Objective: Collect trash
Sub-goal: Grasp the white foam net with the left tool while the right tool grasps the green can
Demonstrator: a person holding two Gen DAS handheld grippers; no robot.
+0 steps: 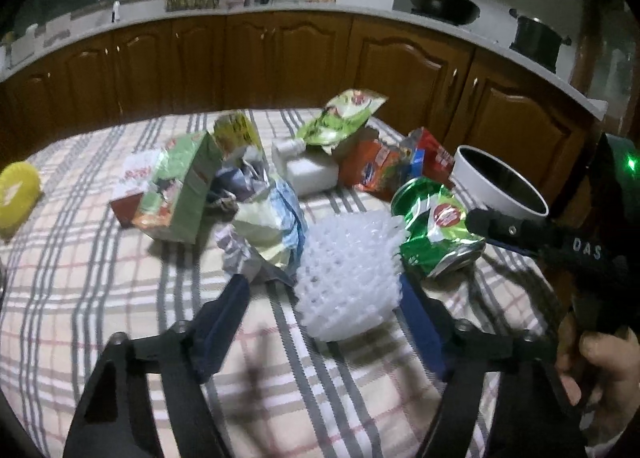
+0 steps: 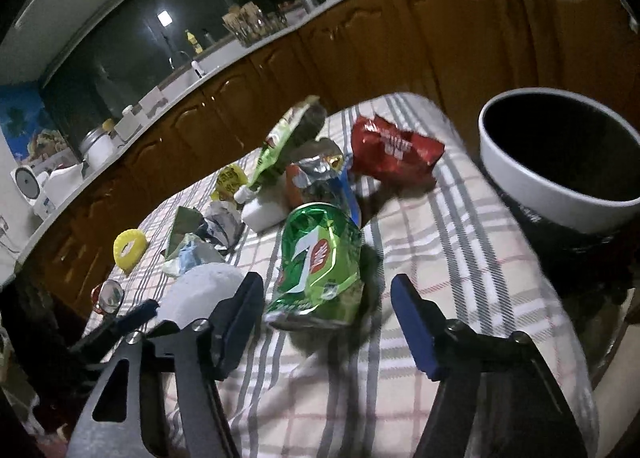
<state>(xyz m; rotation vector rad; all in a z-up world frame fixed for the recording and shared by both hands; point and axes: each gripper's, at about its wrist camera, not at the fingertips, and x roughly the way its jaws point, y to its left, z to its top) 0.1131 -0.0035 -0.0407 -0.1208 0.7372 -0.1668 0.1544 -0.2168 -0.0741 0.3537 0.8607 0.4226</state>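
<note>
Left wrist view first: the left gripper [image 1: 320,290] has its fingers spread wide around a white foam fruit net [image 1: 350,278], the right finger just beside the net and the left one clear of it, so nothing is gripped. Beyond it on the checked worktop [image 1: 100,278] lie a green juice carton [image 1: 172,186], crumpled wrappers [image 1: 264,218], a white plastic bottle [image 1: 308,170], a green pouch [image 1: 344,114] and a crushed green can [image 1: 436,230]; the white bin [image 1: 500,186] stands at the far right corner. All this litter is still out, so collecting looks barely begun. Right wrist view: the right gripper [image 2: 328,290] hangs with fingers wide apart either side of the crushed can [image 2: 320,262], touching nothing. That can lies on its side near the worktop's middle, long axis running roughly away from the camera and leaning left, its flattened end toward the fingers. A red snack bag [image 2: 396,154] sits near the far edge, the bin [image 2: 560,162] at right; its dark inside shows no contents I can make out.
</note>
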